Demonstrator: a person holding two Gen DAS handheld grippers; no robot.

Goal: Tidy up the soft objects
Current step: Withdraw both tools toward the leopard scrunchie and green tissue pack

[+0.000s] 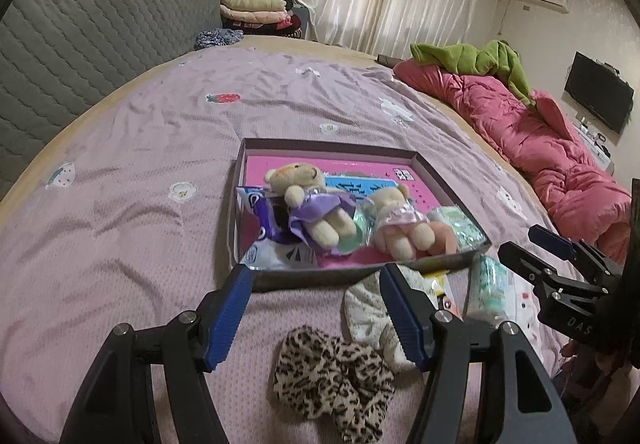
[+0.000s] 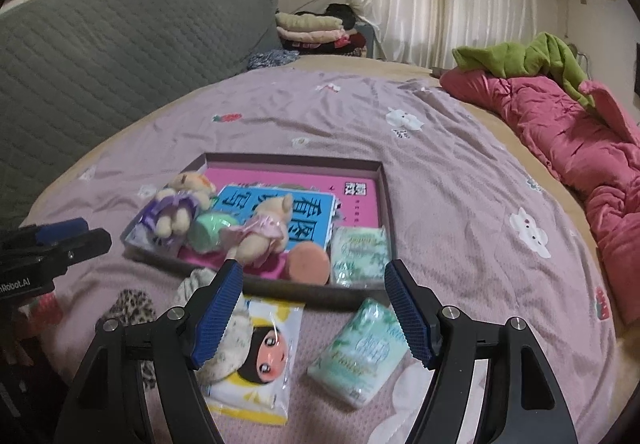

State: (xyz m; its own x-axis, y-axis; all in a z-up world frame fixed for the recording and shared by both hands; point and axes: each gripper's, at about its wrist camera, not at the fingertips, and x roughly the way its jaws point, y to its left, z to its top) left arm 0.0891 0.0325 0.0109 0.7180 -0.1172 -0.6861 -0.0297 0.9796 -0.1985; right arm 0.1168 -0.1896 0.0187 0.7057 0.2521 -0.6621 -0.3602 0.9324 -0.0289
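Note:
A shallow dark box lies on the bed with two small plush bears in it, one in a purple dress and one in a pink dress. The box also holds a green tissue pack and a peach round puff. In front of the box lie a leopard-print scrunchie, a white fluffy piece, a cartoon-face tissue pack and a second green tissue pack. My left gripper is open above the scrunchie. My right gripper is open above the two loose packs.
The bed carries a lilac printed sheet. A pink quilt with a green garment lies along the right side. A grey quilted headboard stands at the left, and folded clothes are stacked behind the bed.

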